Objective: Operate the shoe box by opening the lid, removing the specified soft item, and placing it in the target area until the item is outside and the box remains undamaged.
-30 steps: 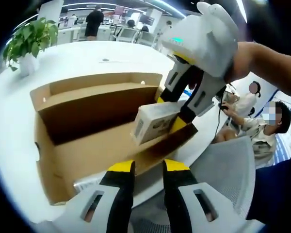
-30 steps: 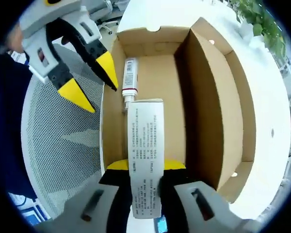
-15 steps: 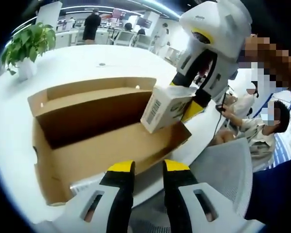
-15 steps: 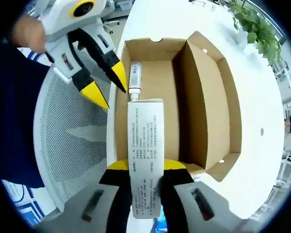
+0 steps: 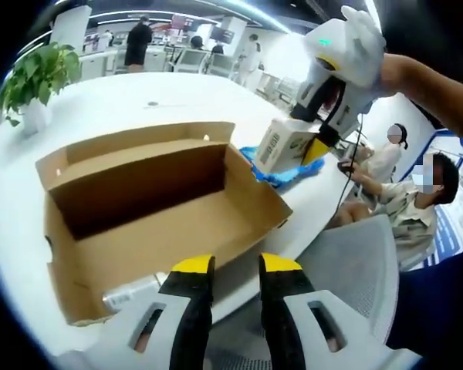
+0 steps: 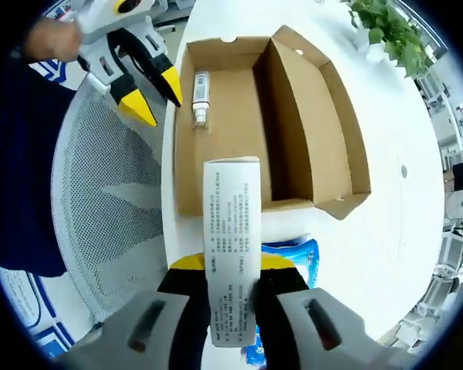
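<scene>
The brown cardboard shoe box [image 5: 147, 223] lies open on the white table, its lid standing up along the far side. A white tube [image 5: 131, 293] lies on the box floor at its near end, also visible as the tube [image 6: 201, 96] from above. My right gripper [image 6: 231, 262] is shut on a small white printed carton [image 6: 231, 223]. It holds that carton [image 5: 287, 146] in the air beyond the box's right end, above a blue soft pack [image 5: 282, 173]. My left gripper [image 5: 237, 266] stands open at the box's near edge, holding nothing.
A white mesh chair [image 6: 108, 216] stands against the table edge beside the box [image 6: 293, 131]. A potted plant [image 5: 35, 77] sits at the table's far left. People sit to the right, beyond the table. A person's sleeve [image 6: 15, 154] shows at the left.
My right gripper has lifted the carton out of the box and carried it past the box's end, over the blue pack. The left gripper has stayed about where it was.
</scene>
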`<control>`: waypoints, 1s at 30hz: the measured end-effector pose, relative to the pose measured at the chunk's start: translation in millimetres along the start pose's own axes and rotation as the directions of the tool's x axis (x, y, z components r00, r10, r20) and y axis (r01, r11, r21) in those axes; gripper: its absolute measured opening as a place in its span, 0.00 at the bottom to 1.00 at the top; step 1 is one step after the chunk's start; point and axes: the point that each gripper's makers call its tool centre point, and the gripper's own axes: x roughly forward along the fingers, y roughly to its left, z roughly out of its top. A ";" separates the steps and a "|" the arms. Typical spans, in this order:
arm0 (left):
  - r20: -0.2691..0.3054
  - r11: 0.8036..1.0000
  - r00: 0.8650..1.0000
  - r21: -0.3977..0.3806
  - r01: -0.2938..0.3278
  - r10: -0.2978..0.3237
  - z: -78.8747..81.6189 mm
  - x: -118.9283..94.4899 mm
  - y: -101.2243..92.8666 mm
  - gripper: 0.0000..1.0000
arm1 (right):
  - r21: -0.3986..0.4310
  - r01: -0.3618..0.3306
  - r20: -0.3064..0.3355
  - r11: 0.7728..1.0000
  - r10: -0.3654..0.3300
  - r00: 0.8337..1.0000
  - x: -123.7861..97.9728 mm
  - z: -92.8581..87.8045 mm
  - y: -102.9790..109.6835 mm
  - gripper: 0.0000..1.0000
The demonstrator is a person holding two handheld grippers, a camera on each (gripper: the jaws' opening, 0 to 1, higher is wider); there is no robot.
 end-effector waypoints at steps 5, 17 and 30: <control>-0.013 1.000 1.000 0.014 -0.002 0.003 1.7 1.3 -5.1 0.21 | 0.026 0.012 -0.012 1.000 -0.012 1.000 -1.3 -26.1 -3.3 0.19; -0.039 0.999 0.999 0.051 0.006 -0.004 8.9 13.8 -20.7 0.21 | 0.072 0.023 -0.049 0.997 -0.020 0.999 -2.8 -91.5 -10.6 0.19; -0.070 0.998 0.998 0.062 -0.003 0.007 15.6 31.0 -32.0 0.21 | 0.102 0.011 -0.073 0.995 -0.003 0.997 4.5 -162.3 -16.6 0.19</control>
